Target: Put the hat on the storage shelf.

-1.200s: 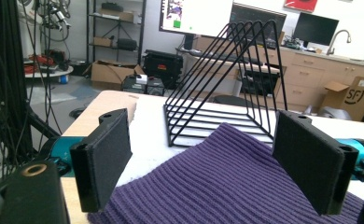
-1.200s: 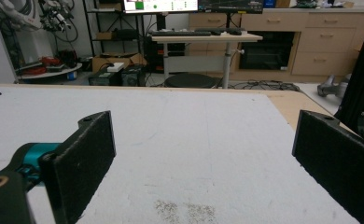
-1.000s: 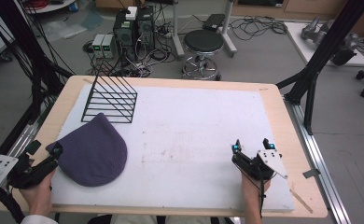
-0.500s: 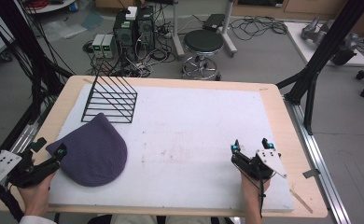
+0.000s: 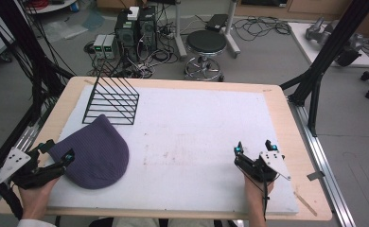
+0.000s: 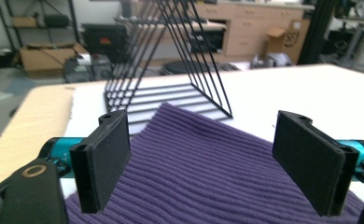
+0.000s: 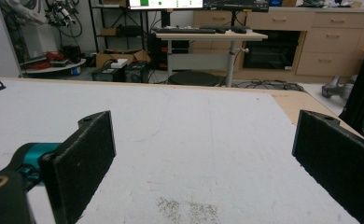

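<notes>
You are at the very start — nothing is gripped yet. Your left gripper (image 5: 57, 152) sits at the near-left edge of the purple knit beanie (image 5: 93, 153), jaws spread wide with the ribbed fabric lying between and under them in the left gripper view, not pinched. The beanie lies flat on the white mat (image 5: 197, 127), its tip just in front of the black wire rack (image 5: 111, 97). Your right gripper (image 5: 253, 147) rests well apart at the near right, jaws likewise released over bare mat. Judging from this, closing on the beanie and moving it are both left to do.
</notes>
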Motion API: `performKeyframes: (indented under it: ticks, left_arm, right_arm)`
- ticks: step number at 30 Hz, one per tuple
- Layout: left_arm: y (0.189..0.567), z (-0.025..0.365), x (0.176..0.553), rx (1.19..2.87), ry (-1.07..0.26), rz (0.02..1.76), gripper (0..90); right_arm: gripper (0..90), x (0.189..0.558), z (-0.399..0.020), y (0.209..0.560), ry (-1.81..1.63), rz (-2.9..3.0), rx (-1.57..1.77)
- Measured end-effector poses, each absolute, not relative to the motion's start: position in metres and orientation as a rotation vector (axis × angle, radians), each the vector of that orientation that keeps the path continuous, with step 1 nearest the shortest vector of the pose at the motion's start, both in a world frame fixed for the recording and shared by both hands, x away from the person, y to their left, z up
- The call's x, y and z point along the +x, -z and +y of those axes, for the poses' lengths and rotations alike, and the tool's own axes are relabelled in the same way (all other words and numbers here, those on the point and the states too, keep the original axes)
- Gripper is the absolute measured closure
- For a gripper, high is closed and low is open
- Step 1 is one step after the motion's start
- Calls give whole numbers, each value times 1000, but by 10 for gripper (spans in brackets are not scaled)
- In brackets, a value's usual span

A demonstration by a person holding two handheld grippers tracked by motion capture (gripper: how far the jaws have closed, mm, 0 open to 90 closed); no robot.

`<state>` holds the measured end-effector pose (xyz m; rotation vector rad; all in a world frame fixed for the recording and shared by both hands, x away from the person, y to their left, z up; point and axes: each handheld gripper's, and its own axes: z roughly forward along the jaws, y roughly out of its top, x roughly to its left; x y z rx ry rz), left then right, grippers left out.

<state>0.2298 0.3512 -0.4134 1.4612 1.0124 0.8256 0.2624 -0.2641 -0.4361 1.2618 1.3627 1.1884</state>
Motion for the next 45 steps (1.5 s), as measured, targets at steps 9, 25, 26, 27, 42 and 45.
performKeyframes:
  ticks: [9,25,26,27,42,45]
  left_arm:
    - [411,349,232,1553,-752,993,182]
    - [411,341,237,1674,-678,991,182]
    - [411,340,237,1681,-680,989,182]
    - [411,341,237,1687,-678,988,182]
    - [414,333,242,1802,-570,952,183]
    - [416,329,243,1860,-503,914,183]
  right_arm:
    - [52,262,-263,436,-1190,1370,1263]
    - [52,262,-263,436,-1192,1381,1267]
    - [52,262,-263,436,-1190,1381,1261]
    - [52,262,-263,437,-1192,1382,1262]
    - [52,263,-263,437,-1190,1390,1254]
    - [52,263,-263,437,-1190,1391,1253]
